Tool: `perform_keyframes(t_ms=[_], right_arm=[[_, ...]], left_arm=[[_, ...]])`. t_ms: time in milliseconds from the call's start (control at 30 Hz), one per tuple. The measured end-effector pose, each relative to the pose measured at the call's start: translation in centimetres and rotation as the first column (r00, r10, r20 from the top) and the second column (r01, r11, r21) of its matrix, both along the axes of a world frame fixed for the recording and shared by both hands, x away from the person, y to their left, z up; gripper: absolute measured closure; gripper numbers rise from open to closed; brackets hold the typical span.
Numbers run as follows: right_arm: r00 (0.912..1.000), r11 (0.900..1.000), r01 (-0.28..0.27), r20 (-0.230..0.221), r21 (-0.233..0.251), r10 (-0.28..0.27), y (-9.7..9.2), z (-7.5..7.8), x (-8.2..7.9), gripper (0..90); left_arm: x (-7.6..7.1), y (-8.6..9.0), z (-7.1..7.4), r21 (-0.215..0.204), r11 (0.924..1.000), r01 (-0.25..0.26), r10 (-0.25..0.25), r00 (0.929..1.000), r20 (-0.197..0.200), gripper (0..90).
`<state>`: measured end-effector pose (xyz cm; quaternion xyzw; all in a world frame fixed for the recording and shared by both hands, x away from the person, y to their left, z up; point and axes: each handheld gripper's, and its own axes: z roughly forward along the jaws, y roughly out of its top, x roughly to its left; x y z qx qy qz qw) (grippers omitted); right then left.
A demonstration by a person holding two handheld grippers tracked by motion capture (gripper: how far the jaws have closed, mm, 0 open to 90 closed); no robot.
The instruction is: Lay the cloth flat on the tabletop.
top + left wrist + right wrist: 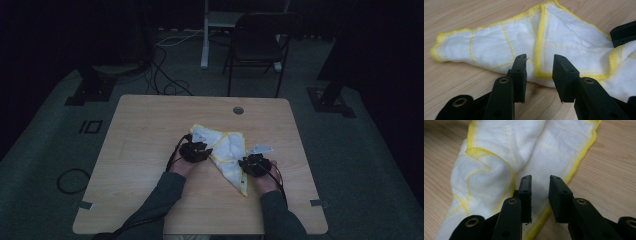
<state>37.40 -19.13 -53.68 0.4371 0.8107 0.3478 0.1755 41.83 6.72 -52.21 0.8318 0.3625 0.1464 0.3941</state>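
A dark room has a grey floor (45,150) with black cables (165,80) lying on it. A black folding chair (257,47) stands past the far end of the table, next to a white post (205,35). No words or labels can be read anywhere, and no boxes or bowls are seen.

The wooden table (150,125) is light brown, with a small round hole (238,110) near its far edge.

A white cloth with yellow edges (227,152) lies crumpled near the middle of the table, between the two hands. Thin yellow lines cross it.

The left gripper (539,68) sits at the cloth's left side. Its jaws are apart, with a yellow hem between them. The right gripper (540,188) sits at the cloth's right side. Its jaws are apart too, just over the cloth's yellow edge.
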Motion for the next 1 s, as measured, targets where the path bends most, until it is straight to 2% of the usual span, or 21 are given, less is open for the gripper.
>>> perform_keyframes(t_ms=[267, 400, 667, 833, 1000], right_arm=[[1.0, 1.0, -0.004, -0.003, 0.002, 0.004, 0.0, -0.2, -0.1, 71.6], [1.0, 1.0, -0.003, 0.001, 0.007, 0.003, -0.1, -0.3, -0.1, 71.6], [1.0, 0.9998, -0.002, 0.003, 0.019, 0.002, -0.2, -0.4, -0.2, 71.2], [1.0, 0.9997, -0.002, 0.002, 0.025, 0.002, -0.2, -0.4, -0.2, 70.6], [1.0, 0.9996, -0.002, 0.002, 0.03, 0.002, -0.3, -0.5, -0.2, 70.4]], left_arm=[[0.4, -1.2, -0.3, 0.001, 0.9998, 0.018, -0.018, 0.9996, -0.023, 63.2], [0.6, -1.7, -0.4, 0.021, 0.9996, 0.017, -0.017, 0.9993, -0.033, 61.8], [0.8, -2.1, -1.1, 0.034, 0.9994, 0.011, -0.009, 0.9986, -0.053, 61.6], [0.7, -2.4, -1.1, 0.041, 0.9991, 0.013, -0.011, 0.9983, -0.057, 69.6], [0.6, -2.5, -0.9, 0.052, 0.9982, 0.03, -0.027, 0.9981, -0.056, 82.9]])
